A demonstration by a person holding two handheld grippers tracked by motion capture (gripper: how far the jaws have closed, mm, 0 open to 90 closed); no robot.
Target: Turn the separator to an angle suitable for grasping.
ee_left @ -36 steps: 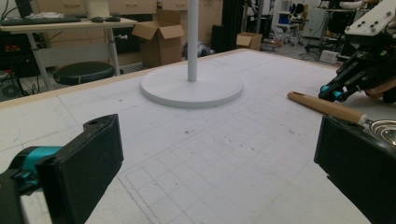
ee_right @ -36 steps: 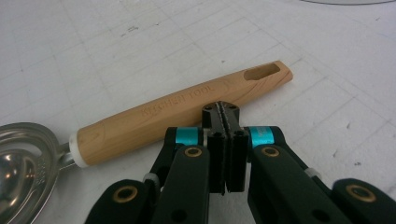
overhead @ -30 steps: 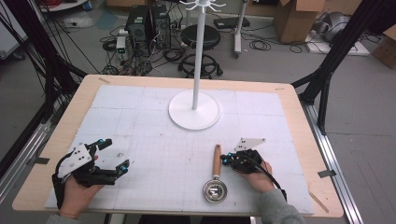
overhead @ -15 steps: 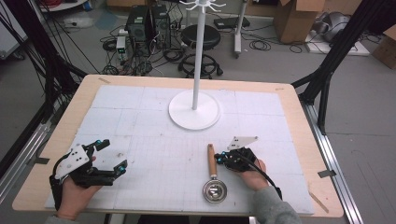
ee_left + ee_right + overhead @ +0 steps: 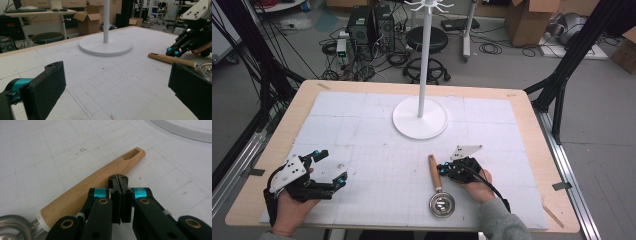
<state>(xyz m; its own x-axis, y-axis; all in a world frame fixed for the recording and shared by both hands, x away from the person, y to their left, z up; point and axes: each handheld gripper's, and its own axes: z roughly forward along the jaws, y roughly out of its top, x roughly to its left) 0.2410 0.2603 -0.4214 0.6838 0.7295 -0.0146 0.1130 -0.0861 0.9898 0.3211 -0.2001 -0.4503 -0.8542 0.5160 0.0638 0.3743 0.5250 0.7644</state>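
A metal scoop with a wooden handle (image 5: 434, 172) lies on the white mat, its round bowl (image 5: 442, 204) toward the front edge. My right gripper (image 5: 442, 169) is shut with nothing between its jaws. In the right gripper view its closed tips (image 5: 119, 180) rest against the side of the handle (image 5: 100, 178), which reads "KITCHEN TOOL". My left gripper (image 5: 331, 166) stands open at the front left, far from the scoop. Between its own wide jaws (image 5: 117, 87) the left gripper view shows bare mat, with the handle (image 5: 170, 59) and right gripper (image 5: 172, 52) farther off.
A white coat-hook stand (image 5: 419, 120) with a round base and tall pole stands at the middle back of the table (image 5: 532, 130). The white gridded mat (image 5: 377, 145) covers most of the wooden top. Cables, a stool and boxes lie on the floor beyond.
The right gripper has shifted slightly left, and the scoop's handle has swung left with it. The left gripper has not moved.
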